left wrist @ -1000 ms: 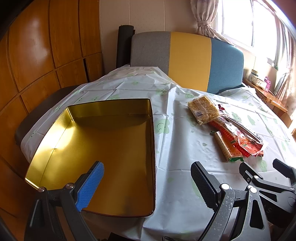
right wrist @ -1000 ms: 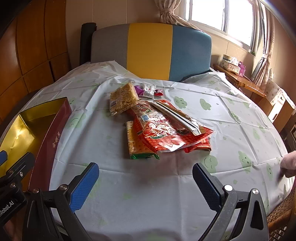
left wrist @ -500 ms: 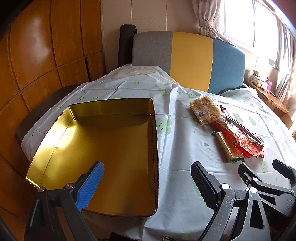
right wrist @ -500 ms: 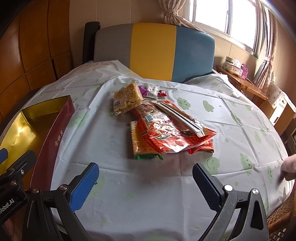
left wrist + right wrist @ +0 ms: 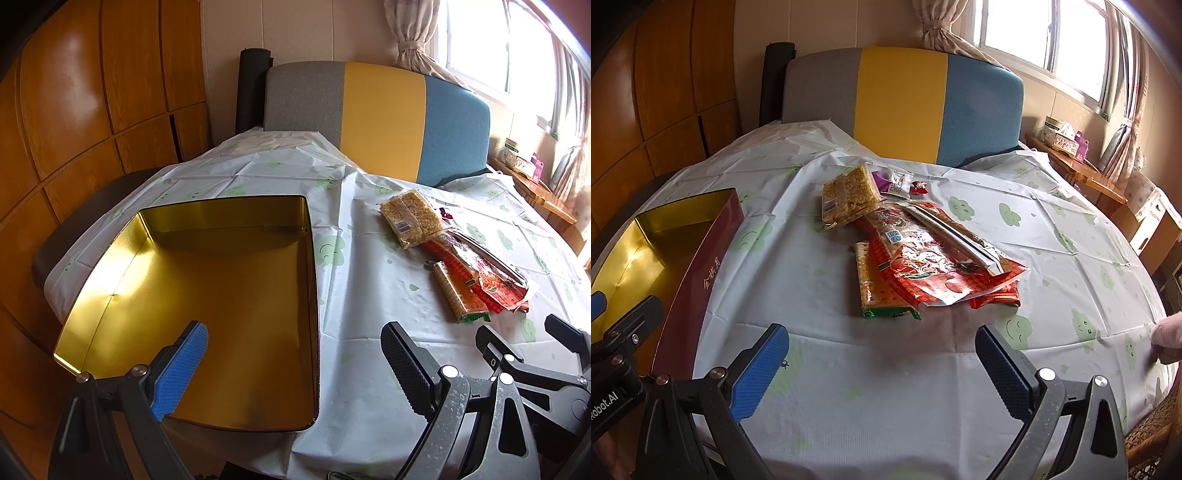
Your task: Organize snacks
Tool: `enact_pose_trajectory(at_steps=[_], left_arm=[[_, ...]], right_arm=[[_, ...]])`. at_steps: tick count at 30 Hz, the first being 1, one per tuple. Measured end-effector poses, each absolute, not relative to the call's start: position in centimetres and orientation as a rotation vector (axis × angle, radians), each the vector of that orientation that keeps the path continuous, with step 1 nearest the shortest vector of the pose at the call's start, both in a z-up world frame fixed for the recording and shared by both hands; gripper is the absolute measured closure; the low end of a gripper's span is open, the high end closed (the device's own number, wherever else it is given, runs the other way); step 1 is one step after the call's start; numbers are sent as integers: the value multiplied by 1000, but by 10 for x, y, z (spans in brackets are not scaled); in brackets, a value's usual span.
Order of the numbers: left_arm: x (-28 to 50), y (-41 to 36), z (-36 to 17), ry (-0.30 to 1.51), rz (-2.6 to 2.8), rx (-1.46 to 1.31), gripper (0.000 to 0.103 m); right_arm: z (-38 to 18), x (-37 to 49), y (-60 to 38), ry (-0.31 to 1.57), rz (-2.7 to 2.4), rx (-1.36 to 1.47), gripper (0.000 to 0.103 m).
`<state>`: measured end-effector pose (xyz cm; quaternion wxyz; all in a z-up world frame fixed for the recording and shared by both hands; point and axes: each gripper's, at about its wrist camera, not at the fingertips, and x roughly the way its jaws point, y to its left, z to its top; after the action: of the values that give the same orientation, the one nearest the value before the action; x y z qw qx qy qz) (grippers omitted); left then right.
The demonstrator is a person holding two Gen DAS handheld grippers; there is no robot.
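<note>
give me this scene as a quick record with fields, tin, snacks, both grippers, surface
surface: table under a white tablecloth with green smiley prints
tin: gold-lined tin, open, nothing inside, at the table's left edge
snacks: piled to the right of the tin, none in it; yellow puffed bar, red bag, cracker pack, small candies
left gripper: open, holding nothing, over the tin's near right corner
right gripper: open, holding nothing, short of the snack pile
</note>
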<state>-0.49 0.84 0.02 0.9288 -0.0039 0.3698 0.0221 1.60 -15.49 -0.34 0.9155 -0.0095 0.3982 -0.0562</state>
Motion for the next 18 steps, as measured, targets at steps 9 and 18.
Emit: enact_pose_trajectory(at_steps=[9,18], left_arm=[[-5,11,0,760,55,-17,8],[-6,10,1,757,53,-16,8]], right_arm=[[-3,14,-150,806,-107,-37,0],[-2,13,-148,798,-100,-51,0]])
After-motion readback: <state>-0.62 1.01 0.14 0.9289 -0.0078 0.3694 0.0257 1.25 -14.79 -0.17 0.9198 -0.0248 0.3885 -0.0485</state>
